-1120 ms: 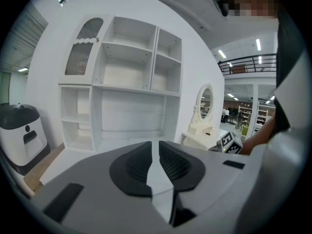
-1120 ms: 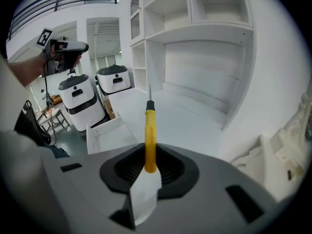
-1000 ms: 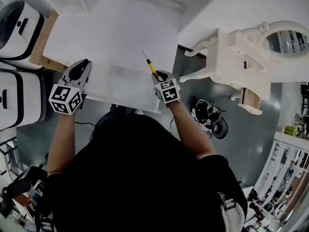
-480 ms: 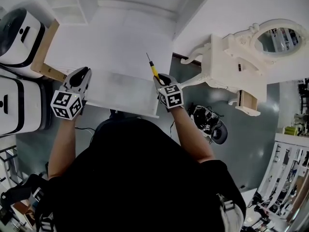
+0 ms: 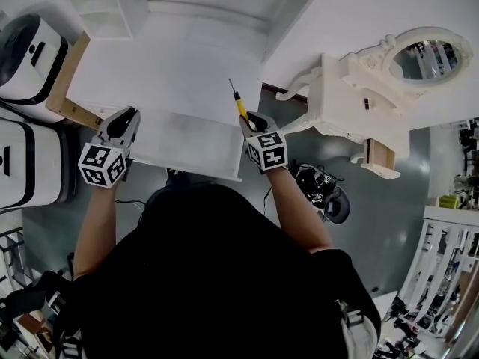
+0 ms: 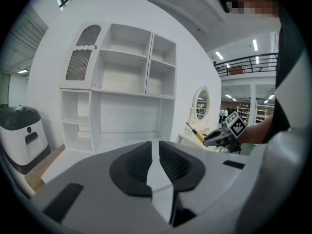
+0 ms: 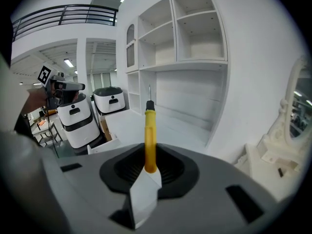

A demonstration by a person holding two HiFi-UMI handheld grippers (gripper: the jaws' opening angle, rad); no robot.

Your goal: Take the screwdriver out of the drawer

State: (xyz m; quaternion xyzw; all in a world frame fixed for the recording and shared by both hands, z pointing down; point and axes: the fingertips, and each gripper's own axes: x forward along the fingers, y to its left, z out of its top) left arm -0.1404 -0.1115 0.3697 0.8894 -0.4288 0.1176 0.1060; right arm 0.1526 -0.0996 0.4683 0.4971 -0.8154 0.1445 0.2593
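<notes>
**Right gripper pinching screwdriver at drawer's right end; left gripper empty**

The right gripper (image 7: 150, 155) has its jaws clamped on the lower end of the yellow handle of the screwdriver (image 7: 149, 130). The handle stands between the two black pads and points straight out along the jaws. A black collar and a thin metal shaft continue beyond the handle. The shaft stands free, with nothing touching its tip.

In the head view, the screwdriver lies over the right edge of the white desk (image 5: 165, 66). It sits at the right end of the open drawer (image 5: 187, 142), with the tip aimed toward the back of the desk. The drawer is pulled out from the desk's front edge, and its visible floor is bare.

The left gripper (image 6: 152, 147) has its jaws brought together, with only a thin slit between the pads and nothing between them. In the head view, it sits at the drawer's left end, by the desk's front left corner, well apart from the right gripper.

A white shelf unit (image 6: 126, 77) stands along the desk's back edge. Two white and black bins (image 5: 26, 51) stand beyond the desk's left edge. A white vanity with an oval mirror (image 5: 419, 58) stands beyond its right edge, and a dark object (image 5: 322, 187) lies on the grey floor near it
</notes>
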